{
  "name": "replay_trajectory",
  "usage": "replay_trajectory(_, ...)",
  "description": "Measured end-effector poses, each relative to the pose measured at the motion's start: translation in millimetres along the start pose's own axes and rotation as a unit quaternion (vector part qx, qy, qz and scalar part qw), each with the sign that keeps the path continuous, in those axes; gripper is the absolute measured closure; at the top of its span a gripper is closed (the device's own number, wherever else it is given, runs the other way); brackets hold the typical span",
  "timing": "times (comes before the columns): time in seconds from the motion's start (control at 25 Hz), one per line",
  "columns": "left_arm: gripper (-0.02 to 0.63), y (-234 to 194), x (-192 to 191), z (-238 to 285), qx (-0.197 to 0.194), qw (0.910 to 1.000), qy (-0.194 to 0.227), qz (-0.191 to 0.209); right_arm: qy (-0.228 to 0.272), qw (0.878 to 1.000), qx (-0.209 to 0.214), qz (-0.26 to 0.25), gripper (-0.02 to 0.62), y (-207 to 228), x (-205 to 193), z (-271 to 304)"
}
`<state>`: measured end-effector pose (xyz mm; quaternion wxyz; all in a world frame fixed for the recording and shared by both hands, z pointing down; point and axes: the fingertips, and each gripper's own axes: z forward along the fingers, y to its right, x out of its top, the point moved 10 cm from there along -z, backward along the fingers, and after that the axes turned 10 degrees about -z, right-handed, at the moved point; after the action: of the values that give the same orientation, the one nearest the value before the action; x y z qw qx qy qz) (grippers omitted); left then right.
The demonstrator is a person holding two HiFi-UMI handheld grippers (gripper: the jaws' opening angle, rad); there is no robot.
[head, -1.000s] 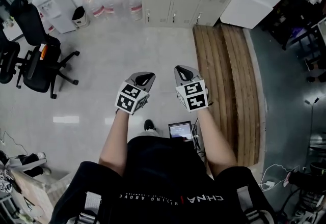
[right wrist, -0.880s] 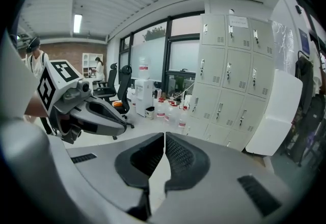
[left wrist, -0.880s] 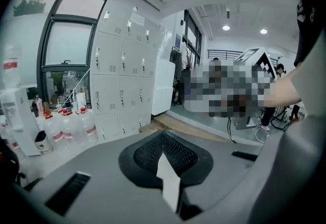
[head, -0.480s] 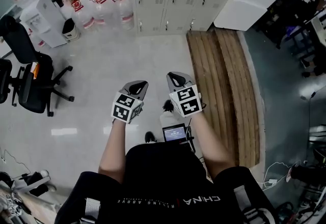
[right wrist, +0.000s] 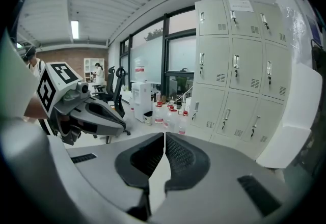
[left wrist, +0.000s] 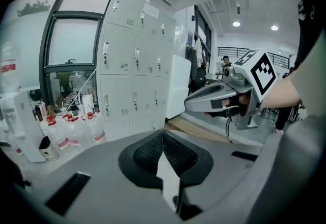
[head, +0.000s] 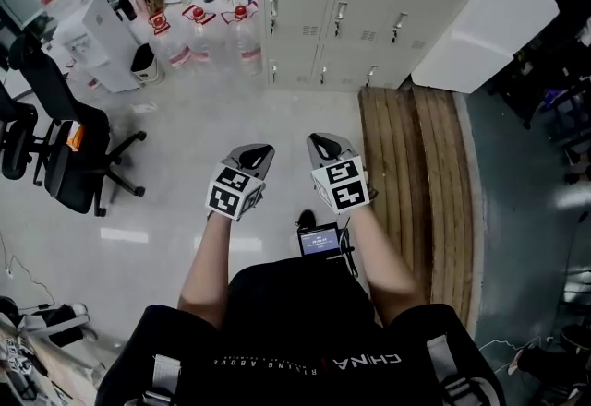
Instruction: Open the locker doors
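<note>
Beige lockers (head: pixel 365 21) all shut, none opened; left gripper (head: pixel 257 151) and right gripper (head: pixel 321 142) pressed together, empty, well short of them

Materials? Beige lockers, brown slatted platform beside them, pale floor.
Beige lockers: probably painted sheet metal with a matte finish, going by the punched vent slots and shiny metal-looking handles.
Brown slatted platform: looks like wood with a dull finish, showing grain streaks and long plank seams.
Pale floor: a hard, glossy surface, perhaps polished tile or coated concrete. It mirrors the ceiling lights.
</note>
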<state>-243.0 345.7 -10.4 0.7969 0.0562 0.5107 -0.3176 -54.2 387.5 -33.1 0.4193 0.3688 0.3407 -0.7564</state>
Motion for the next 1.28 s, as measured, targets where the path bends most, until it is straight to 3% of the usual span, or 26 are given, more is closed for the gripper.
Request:
replay_trajectory(0.36,0.586,-31,58,79,0.040,0.9990,-0.015,-0.010,0.014,0.999,0.024,0.024,0.559,110,7,67)
replay_trajectory(0.64,0.586,-58,66,107,0.057,0.9974,-0.039,-0.020,0.012,0.998,0.040,0.047,0.559,139,4,111)
replay_trajectory(0.96,0.586,-129,88,154,0.018,0.9988,-0.044,-0.013,-0.014,0.998,0.018,0.050,0.559,159,18,175)
replay_trajectory(1.28,0.586,-219,124,188,-0.020,0.9985,-0.048,-0.016,-0.014,0.998,-0.028,0.048,0.560,179,64,253)
